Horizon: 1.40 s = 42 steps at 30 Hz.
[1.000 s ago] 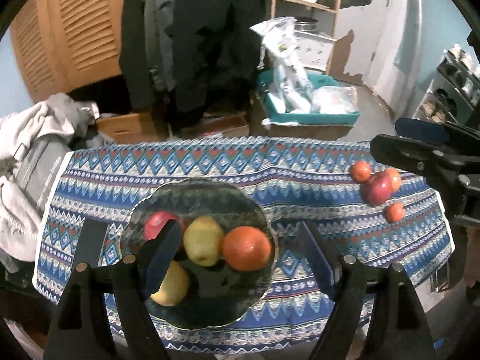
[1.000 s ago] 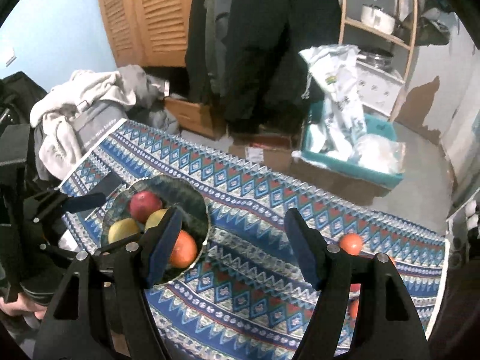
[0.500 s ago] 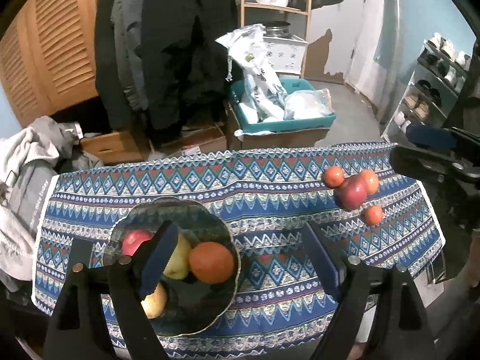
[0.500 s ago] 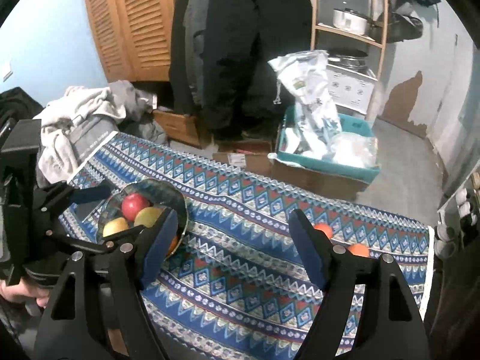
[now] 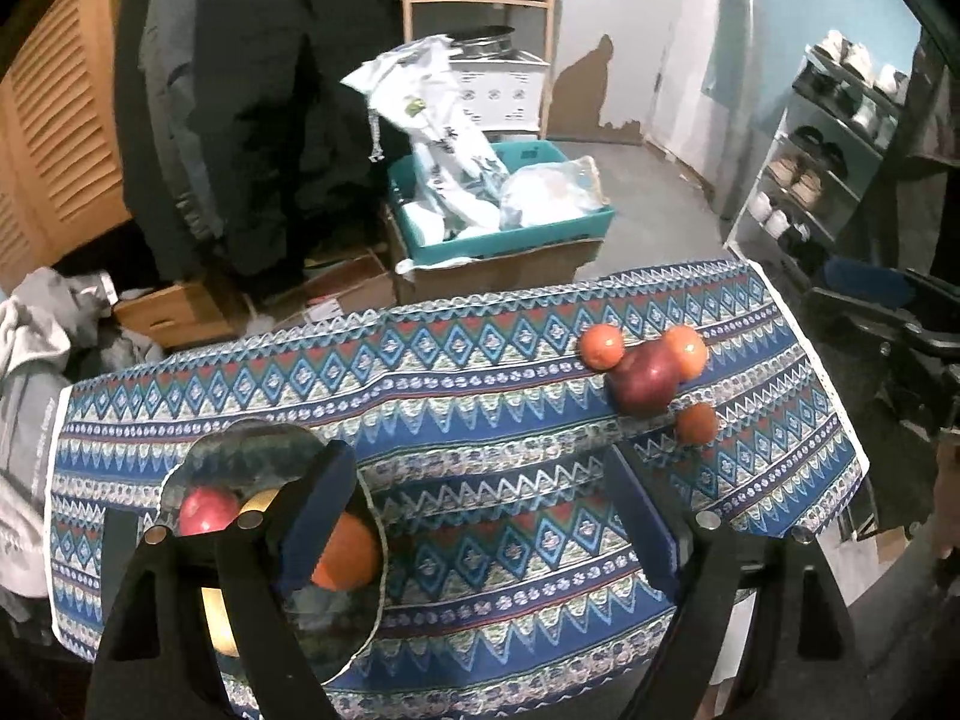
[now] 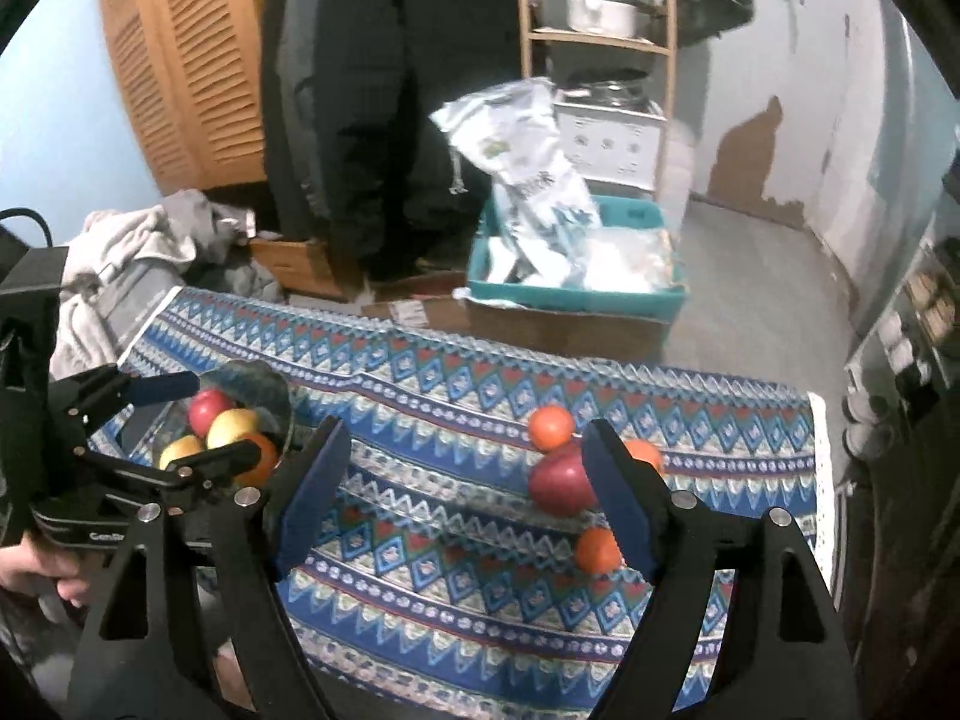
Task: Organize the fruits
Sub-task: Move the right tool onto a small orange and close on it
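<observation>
A dark glass bowl [image 5: 258, 450] sits at the table's left end, also in the right wrist view [image 6: 264, 387]. It holds a red apple [image 5: 207, 510], an orange [image 5: 351, 552] and yellow fruit [image 6: 234, 426]. At the right end lie a dark red apple [image 5: 645, 381] [image 6: 561, 483] and three small oranges [image 5: 602, 346] [image 6: 551, 427]. My left gripper [image 5: 486, 498] is open and empty above the table's front, its left finger over the bowl. My right gripper [image 6: 465, 480] is open and empty, its right finger in front of the red apple.
The table wears a blue patterned cloth [image 5: 480, 396]. Beyond its far edge stand a teal crate with bags [image 5: 498, 222], cardboard boxes, hanging dark coats [image 5: 258, 90] and a wooden shelf. Clothes pile at the left [image 6: 120, 258]. A shoe rack [image 5: 834, 138] is at the right.
Both grippers have drawn back and swung right. The bowl slid toward the lower left of both views, and the loose fruits came closer to the right gripper. Both stay open.
</observation>
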Tool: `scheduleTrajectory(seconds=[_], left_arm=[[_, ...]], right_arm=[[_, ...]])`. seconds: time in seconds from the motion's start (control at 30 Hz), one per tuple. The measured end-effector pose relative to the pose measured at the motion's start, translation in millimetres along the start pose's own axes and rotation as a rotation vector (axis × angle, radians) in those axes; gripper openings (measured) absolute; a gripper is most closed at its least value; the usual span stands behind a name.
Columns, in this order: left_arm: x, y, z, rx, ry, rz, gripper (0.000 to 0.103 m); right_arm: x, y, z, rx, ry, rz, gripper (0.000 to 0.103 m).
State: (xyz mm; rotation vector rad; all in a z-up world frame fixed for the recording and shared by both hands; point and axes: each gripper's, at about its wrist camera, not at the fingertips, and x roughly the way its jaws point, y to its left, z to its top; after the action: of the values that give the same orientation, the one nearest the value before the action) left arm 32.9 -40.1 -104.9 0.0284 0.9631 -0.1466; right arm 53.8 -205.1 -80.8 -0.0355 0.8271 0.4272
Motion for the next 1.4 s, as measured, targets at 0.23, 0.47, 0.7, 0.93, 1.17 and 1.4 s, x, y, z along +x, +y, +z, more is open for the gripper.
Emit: scheduleTrajectory(seconds=[0.23, 0.47, 0.7, 0.93, 1.17, 1.4], left_arm=[[13, -27, 8, 0.043, 0.018, -0.034, 0.086], [38, -43, 12, 0.066, 0.051, -0.057, 0.086], [66, -58, 9, 0.111, 0.091, -0.061, 0.086], [94, -63, 9, 0.125, 0.130, -0.065, 0.086], [124, -61, 2, 0.140, 0.169, -0.036, 0.086], [151, -61, -8, 0.156, 0.202, -0.038, 0.086]], right_arm=[[10, -42, -12, 0.083, 0.043, -0.032, 0.082], [23, -70, -27, 0.129, 0.086, -0.070, 0.082], [54, -90, -47, 0.168, 0.160, -0.081, 0.082], [92, -100, -66, 0.176, 0.245, -0.076, 0.082], [130, -109, -84, 0.191, 0.318, -0.077, 0.082], [164, -106, -103, 0.150, 0.406, -0.082, 0.075]])
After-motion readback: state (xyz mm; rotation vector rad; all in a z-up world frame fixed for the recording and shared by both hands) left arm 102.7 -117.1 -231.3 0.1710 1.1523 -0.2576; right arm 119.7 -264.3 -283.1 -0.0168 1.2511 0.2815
